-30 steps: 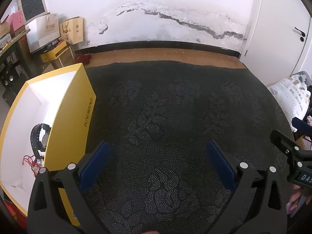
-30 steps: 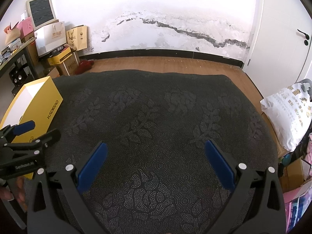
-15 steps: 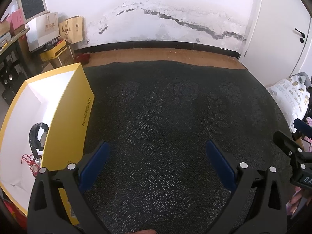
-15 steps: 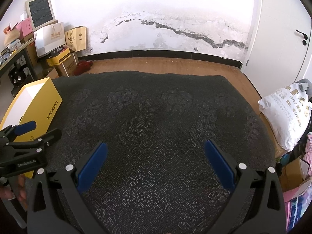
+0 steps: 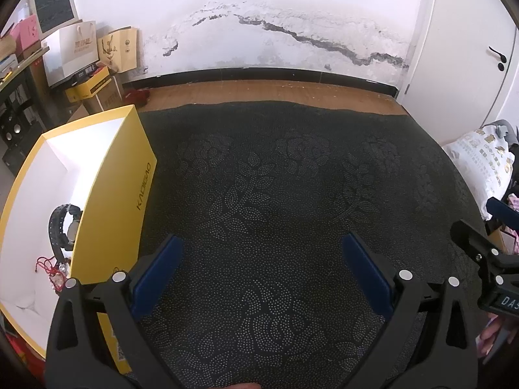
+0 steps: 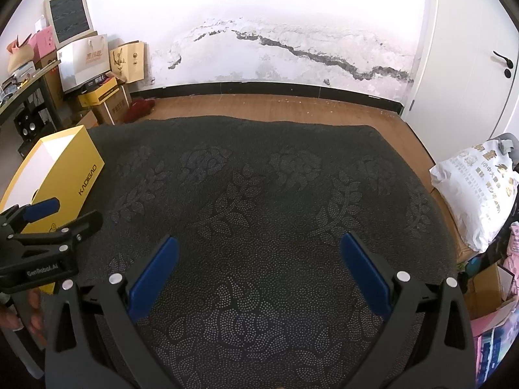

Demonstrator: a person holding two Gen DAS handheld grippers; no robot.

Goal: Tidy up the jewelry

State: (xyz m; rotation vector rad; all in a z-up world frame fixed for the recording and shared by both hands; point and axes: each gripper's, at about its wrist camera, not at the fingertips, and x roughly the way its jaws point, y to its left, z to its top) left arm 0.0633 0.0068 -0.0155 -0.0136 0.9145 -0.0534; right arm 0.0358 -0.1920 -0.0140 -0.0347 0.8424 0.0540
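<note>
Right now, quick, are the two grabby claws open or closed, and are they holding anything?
Left gripper: open, holding nothing, over the dark patterned cloth.
Right gripper: open, holding nothing, over the same cloth.

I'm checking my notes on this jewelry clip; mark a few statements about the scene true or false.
1. The left claw is open and holds nothing. True.
2. A black watch lies inside the yellow box. True.
3. The right claw grips a necklace. False: it is open and holds nothing.
4. The yellow box has its lid on. False: it is open, white interior showing.
5. A red cord item lies in the box near the watch. True.
</note>
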